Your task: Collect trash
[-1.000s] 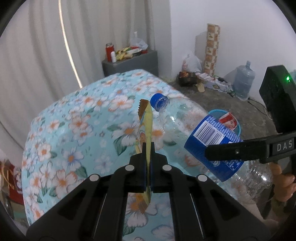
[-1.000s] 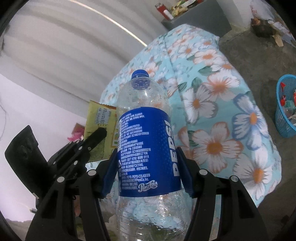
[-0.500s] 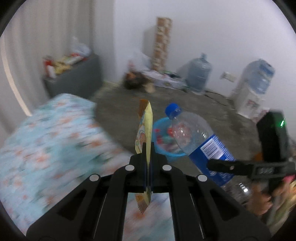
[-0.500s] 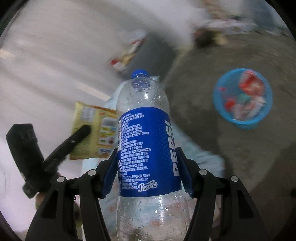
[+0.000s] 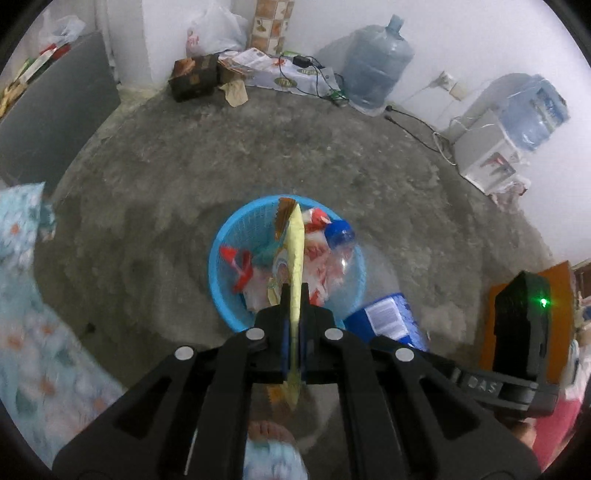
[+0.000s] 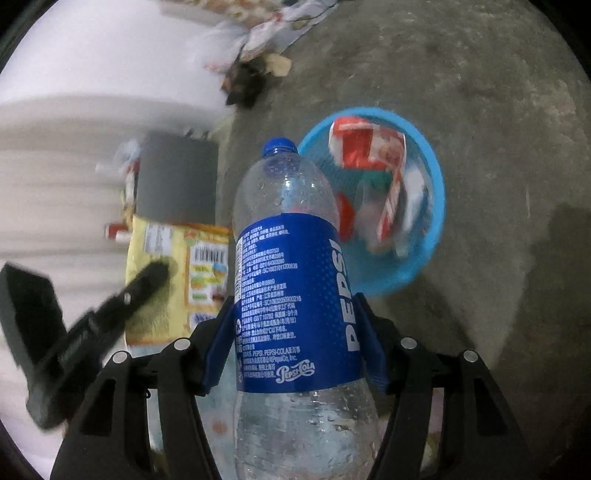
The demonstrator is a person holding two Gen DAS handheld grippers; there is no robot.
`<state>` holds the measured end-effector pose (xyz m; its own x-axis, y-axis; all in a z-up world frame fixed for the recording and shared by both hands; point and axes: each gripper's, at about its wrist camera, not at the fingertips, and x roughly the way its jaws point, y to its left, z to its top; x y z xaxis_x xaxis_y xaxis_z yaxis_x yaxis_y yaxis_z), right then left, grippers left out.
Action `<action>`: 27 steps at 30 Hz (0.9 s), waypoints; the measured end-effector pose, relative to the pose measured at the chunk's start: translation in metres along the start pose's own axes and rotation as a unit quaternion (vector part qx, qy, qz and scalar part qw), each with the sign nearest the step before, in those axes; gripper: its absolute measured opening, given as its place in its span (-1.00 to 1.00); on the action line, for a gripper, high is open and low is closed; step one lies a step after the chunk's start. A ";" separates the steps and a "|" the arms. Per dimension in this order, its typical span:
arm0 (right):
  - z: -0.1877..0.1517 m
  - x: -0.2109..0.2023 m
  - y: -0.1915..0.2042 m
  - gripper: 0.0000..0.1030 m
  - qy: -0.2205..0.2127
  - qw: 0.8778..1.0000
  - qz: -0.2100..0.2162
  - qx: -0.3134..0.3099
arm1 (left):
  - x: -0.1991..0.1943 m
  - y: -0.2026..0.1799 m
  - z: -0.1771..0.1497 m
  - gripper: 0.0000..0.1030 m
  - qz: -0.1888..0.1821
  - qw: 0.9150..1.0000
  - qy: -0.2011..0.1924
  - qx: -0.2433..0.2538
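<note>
Wrapper point(image 5: 295, 266) pinched edge-on in left gripper point(image 5: 293, 332); right gripper point(image 6: 295, 332) clamps Pepsi bottle point(image 6: 291, 280), base cropped; blue basket point(image 6: 424, 258) at 1 o'clock, contents blurred.

A large blue water jug point(image 5: 375, 70) stands against the white wall on the concrete floor point(image 5: 229, 155). Left of the jug lie scattered papers point(image 5: 273, 70), a dark box point(image 5: 194, 75) and a white plastic bag point(image 5: 216, 31). Right of the jug sits a water dispenser point(image 5: 506, 144). Far left of it stands a grey cabinet point(image 5: 55, 103), and a floral cloth point(image 5: 33, 332) lies nearer the camera.
</note>
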<state>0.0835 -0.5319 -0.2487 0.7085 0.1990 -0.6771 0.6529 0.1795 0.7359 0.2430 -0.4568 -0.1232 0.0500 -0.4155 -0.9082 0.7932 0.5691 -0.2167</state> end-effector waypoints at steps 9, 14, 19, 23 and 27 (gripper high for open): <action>0.021 0.049 -0.038 0.48 -0.008 0.998 -0.032 0.048 | 0.045 0.013 0.012 0.17 -0.002 0.999 0.001 -0.055; 0.002 0.018 -0.038 0.48 -0.043 0.998 -0.045 0.022 | 0.019 0.006 0.011 0.17 0.000 0.999 -0.021 -0.036; -0.017 -0.023 -0.010 0.48 -0.084 0.994 -0.064 -0.032 | -0.041 -0.006 -0.003 0.20 -0.017 0.998 -0.060 -0.024; -0.051 -0.063 0.032 0.51 -0.112 0.984 -0.085 -0.105 | -0.116 -0.011 -0.034 0.39 -0.028 0.993 -0.113 -0.005; -0.102 -0.097 0.087 0.64 -0.136 0.963 -0.107 -0.205 | -0.191 -0.007 -0.078 0.55 -0.028 0.986 -0.162 0.002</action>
<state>0.0437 -0.4374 -0.1188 0.6495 -0.1351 -0.7483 0.6711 0.5645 0.4805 0.1804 -0.3265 0.0244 0.1973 -0.6521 -0.7320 0.8021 0.5367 -0.2620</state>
